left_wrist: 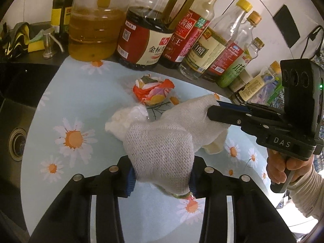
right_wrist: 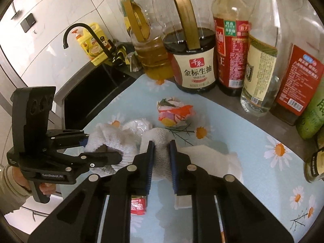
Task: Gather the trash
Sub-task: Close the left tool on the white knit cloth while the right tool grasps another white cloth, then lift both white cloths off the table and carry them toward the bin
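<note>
A white knit cloth [left_wrist: 162,147] is lying bunched on the daisy-print mat [left_wrist: 70,105] in front of the bottle row, and it's being pinched at two spots at once: the left gripper [left_wrist: 162,179] is clamped on the near bulge, while the right gripper [right_wrist: 162,158] is closed tight on the other end. Just behind it, a crumpled clear wrapper [left_wrist: 137,113] is touching the cloth, and a balled-up colourful wrapper [left_wrist: 152,91] sits a bit further back, apart from it. A white paper napkin [right_wrist: 214,158] is tucked under the right end. Honestly the step looks like lifting the cloth clear, so both ends should probably be raised together and kept level, otherwise the clear wrapper could get dragged along or the napkin pulled off the mat. Swinging wide should be avoided too, with the soy sauce jug [left_wrist: 145,40] and oil jug [left_wrist: 93,34] so near. Hard to tell: whether the cloth is a glove, a sock or a rag, since its far edge is covered by the fingers. A red packet [right_wrist: 138,206] is half hidden under the right gripper. No bin is in view anywhere, and the sink [left_wrist: 18,141] is cut off at the edge.
</note>
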Motion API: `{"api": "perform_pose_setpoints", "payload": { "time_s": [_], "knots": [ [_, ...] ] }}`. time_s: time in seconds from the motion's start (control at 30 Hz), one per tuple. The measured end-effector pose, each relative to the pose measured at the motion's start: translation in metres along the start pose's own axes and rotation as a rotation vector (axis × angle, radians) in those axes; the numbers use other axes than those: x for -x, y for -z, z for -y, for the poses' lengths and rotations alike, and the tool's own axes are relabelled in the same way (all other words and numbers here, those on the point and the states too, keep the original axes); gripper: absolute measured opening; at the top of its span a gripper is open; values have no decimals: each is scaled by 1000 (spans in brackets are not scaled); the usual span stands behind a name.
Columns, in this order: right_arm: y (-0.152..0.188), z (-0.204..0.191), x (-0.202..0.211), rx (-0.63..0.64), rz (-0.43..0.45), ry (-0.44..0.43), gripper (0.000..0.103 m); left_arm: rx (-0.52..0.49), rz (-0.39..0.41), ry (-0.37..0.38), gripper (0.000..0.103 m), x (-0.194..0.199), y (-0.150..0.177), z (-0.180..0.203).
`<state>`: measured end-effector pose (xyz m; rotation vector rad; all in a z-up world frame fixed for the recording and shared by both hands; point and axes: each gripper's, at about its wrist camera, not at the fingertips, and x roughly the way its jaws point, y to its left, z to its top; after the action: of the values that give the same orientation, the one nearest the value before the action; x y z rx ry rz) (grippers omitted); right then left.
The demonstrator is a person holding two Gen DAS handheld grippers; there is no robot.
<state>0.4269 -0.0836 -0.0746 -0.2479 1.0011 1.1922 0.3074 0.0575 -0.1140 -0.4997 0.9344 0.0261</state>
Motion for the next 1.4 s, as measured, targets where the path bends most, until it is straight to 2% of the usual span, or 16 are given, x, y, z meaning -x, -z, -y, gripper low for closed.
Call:
{"api": "perform_pose_setpoints", "payload": {
  "time_s": [0.37, 0.6, 1.1, 1.4],
  "knots": [
    [10, -29, 38, -36, 90, 74, 17, -43, 46, 36, 38, 41, 14, 1],
    [29, -65, 63, -74, 131, 138, 17, -100, 64, 73, 38, 76, 33, -4],
    [104, -156, 90, -183, 154, 236, 17, -203, 27, 154, 38, 121, 99, -24],
    [143, -206, 86, -214, 138, 232, 17, -220, 2, 174, 38, 144, 144, -36]
  ]
}}
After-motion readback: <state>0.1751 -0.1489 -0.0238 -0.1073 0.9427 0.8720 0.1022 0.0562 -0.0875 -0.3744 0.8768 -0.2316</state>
